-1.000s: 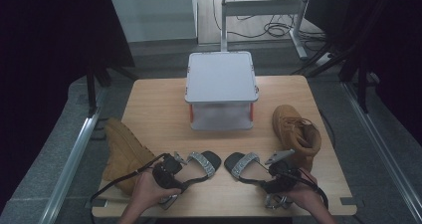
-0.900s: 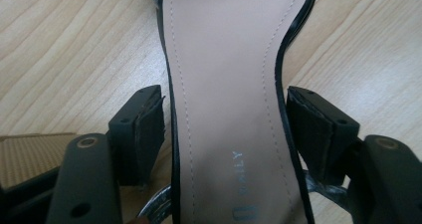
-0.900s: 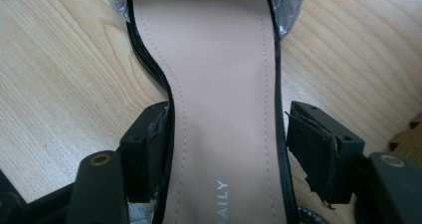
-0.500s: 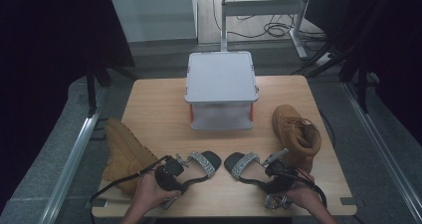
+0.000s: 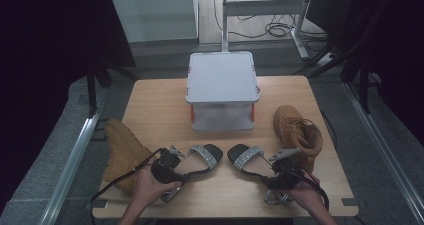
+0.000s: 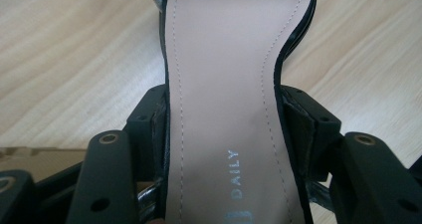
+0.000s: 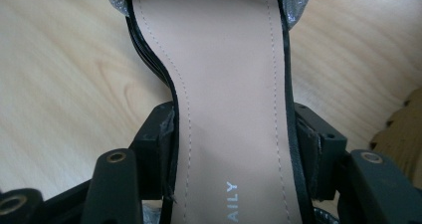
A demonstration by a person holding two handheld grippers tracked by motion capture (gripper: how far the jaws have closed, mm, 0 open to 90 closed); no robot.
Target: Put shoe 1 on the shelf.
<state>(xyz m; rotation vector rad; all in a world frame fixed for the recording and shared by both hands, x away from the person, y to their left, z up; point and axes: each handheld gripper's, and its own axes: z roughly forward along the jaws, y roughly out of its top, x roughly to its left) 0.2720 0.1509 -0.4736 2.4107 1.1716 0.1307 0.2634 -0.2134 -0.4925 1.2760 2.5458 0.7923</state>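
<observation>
Between the left gripper's [image 6: 219, 134] fingers [image 6: 149, 122] lies the narrow waist of the left sandal [image 6: 224, 84], and the right gripper's [image 7: 231, 139] fingers [image 7: 159, 132] bracket the right sandal [image 7: 234, 84] the same way; both pairs have just been closing and now press on the sole edges, so each has hold of its shoe. I judge these sandals light and fairly stiff through the sole, with a smooth insole and thin loose straps, so the waist edge looks the firmest place to grip. Beyond the fingers, each glittery toe band [image 5: 205, 154] points toward the lidded box [image 5: 222, 90] across the bench [image 5: 160, 105]. Outside each gripper lies a tan boot [image 5: 299, 135]. Heels and ankle straps are cut off or hidden under the hands
</observation>
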